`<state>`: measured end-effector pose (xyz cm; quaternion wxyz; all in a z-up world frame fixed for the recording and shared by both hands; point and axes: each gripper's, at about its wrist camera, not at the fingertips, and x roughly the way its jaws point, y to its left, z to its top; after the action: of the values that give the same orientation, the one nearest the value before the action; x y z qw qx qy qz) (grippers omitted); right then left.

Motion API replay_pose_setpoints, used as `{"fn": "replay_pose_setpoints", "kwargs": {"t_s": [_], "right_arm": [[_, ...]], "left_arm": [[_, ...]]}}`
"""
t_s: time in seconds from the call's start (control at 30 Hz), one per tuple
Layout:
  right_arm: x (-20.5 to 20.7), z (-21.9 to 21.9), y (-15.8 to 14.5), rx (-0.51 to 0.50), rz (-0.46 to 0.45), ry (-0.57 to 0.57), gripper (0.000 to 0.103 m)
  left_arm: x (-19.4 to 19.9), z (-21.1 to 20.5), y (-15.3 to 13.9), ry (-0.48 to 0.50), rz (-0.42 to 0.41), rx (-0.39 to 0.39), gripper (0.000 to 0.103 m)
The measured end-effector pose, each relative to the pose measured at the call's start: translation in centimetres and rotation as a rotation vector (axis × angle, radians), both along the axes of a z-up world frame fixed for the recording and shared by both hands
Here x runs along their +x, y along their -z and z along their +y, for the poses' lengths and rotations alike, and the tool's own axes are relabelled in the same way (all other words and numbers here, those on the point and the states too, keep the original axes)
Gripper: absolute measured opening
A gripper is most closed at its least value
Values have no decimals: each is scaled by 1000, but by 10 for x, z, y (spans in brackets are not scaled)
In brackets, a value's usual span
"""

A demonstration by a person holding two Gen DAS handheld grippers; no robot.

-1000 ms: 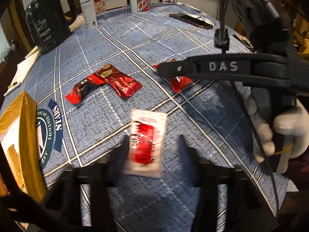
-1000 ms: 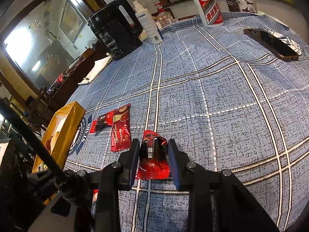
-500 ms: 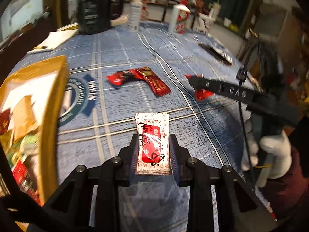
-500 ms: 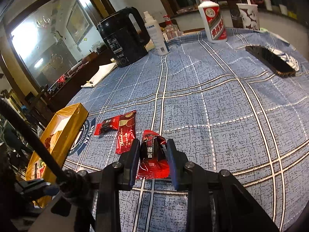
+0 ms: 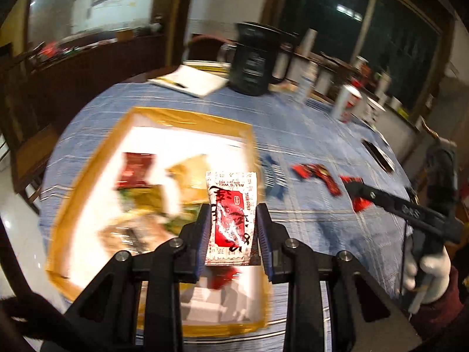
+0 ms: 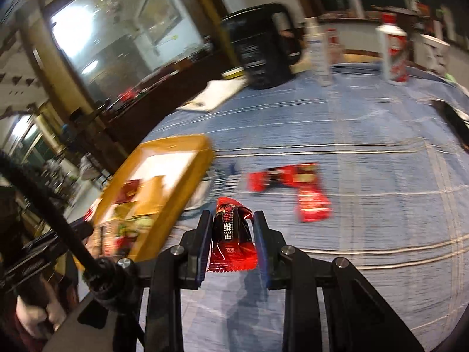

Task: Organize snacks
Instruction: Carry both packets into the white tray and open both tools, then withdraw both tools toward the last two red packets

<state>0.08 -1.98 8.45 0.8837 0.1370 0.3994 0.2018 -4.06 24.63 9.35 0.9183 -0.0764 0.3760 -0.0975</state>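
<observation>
The left hand-held gripper point(image 5: 232, 228) hangs above the open yellow cardboard box point(image 5: 88, 173) at the near left of the blue checked cloth surface point(image 5: 307, 135), presumably because that box, which already contains a blurred heap of packets, is where the snacks are gathered. Its jaws are drawn in to the packet's width and clamp a white paper sachet with a red panel point(image 5: 231, 217) by its long edges, the sachet upright over the box interior, so a release here would likely drop it inside.

The right hand-held gripper point(image 6: 233, 239) is likewise nearly closed, pinching a crumpled dark-red foil snack packet point(image 6: 233, 234) clear of the surface, just right of the box's near corner. It seems to be heading the same way.

Two more red foil wrappers point(image 6: 290, 180) lie overlapping on the cloth, further right and beyond the held packet, not yet collected. A black electric kettle point(image 6: 261, 52) stands at the far edge, out of the way.
</observation>
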Motion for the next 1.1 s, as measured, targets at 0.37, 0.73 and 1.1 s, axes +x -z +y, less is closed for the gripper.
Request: {"fn": "replay_pose_setpoints", "kwargs": {"t_s": [0.37, 0.73, 1.1], "right_arm": [[26, 123, 8, -30, 58, -193, 27], [58, 168, 30, -210, 19, -164, 37], [-2, 124, -6, -98, -88, -121, 45]], "left_arm": [[24, 79, 31, -163, 95, -41, 32], [24, 98, 37, -183, 113, -68, 53], [-50, 70, -11, -189, -140, -137, 89]]}}
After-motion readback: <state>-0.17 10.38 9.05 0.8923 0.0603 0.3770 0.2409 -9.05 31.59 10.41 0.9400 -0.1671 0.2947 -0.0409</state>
